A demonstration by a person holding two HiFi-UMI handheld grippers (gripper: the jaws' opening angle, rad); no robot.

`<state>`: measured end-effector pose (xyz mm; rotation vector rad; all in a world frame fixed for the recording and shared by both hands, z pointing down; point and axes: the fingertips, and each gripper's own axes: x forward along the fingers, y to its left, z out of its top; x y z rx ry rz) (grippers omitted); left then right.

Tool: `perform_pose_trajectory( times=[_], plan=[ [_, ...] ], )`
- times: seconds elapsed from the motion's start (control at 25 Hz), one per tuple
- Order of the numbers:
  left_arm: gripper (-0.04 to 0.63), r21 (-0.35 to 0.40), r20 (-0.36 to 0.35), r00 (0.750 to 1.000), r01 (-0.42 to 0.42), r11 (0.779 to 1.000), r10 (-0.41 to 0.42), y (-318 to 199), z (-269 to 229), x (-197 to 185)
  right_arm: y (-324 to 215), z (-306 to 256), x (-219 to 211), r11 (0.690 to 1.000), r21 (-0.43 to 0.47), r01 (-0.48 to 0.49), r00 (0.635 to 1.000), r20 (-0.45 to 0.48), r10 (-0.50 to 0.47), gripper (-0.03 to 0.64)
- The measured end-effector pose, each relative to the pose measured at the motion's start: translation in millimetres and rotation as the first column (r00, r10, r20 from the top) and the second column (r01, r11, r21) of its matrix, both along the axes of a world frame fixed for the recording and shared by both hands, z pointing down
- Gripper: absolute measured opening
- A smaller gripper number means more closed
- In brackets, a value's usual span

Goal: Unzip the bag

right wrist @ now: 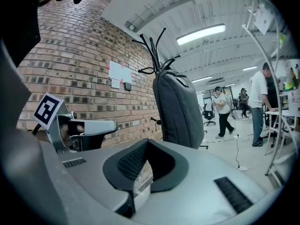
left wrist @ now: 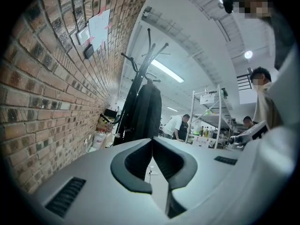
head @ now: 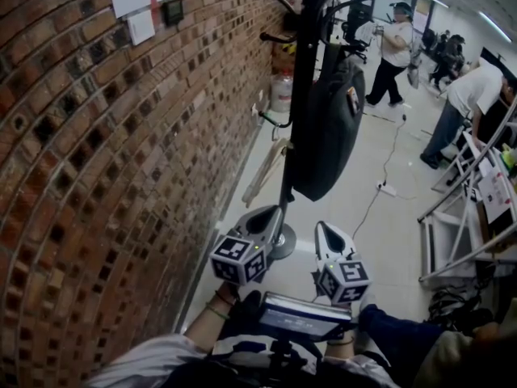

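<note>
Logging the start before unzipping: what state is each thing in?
Bag: hanging from the coat stand, untouched; zip not readable.
Coat stand: upright beside the brick wall.
Left gripper: shut, empty.
Right gripper: shut, empty.

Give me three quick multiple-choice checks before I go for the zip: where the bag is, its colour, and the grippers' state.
1. Where is the bag? A on the floor; B hanging on the coat stand; C on a shelf.
2. What colour is it? A red; B white; C black.
3. The left gripper and right gripper are: A both shut, empty; B shut on the zip; C wide open.
Answers: 1 B, it hangs from the stand beside the brick wall; 2 C, its fabric is black; 3 A, each pair of fingers meets with nothing between.
</note>
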<state>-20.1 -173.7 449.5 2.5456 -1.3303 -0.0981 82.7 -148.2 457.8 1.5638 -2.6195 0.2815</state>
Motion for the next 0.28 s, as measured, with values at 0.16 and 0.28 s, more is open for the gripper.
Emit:
perform_pose_trajectory(
  times=[0.16, 0.28],
  plan=[
    [0.014, -0.002, 0.000, 1.000, 0.005, 1.000, -0.005, 0.6, 0.4, -1.6, 1.4, 1.3, 0.1, 1.000, -0.003, -0.003, 1.000, 0.001, 0.003, -0.009],
    [0.014, 0.005, 0.000, 1.000, 0.012, 1.000, -0.012, -0.3, -3.3, -3.2, 1.2, 0.9, -0.4, 1.000, -0.002, 0.000, 1.000, 0.000, 0.000, -0.009]
  ],
)
